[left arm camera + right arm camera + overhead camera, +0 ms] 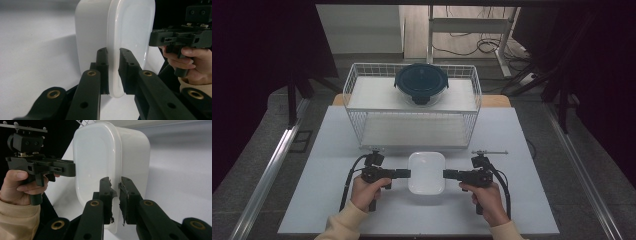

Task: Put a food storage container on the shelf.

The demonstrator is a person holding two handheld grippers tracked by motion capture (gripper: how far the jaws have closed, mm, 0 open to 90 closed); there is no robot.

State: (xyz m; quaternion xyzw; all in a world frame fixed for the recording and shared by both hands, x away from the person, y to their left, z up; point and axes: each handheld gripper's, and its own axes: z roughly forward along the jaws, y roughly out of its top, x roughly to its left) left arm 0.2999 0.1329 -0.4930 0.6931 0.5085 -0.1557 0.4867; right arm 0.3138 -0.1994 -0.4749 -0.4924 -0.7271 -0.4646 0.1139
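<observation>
A white rounded-rectangular lidded container [426, 172] lies flat on the pale table, between my two grippers. My left gripper [408, 173] comes in from the left and is shut on the rim of the container's left side. In the left gripper view, the jaws [113, 53] pinch the lid's edge [130, 27]. My right gripper [445, 174] comes in from the right and is shut on the opposite rim. In the right gripper view, its worn pads [115, 181] press on the container's edge [100, 157]. Each gripper view also shows the other hand-held gripper farther off.
A white wire basket [357, 90] stands at the back of the table [327, 150]. A round glass bowl with a dark blue lid [421, 82] sits on its upper board. Bare tabletop lies to both sides and in front of the hands.
</observation>
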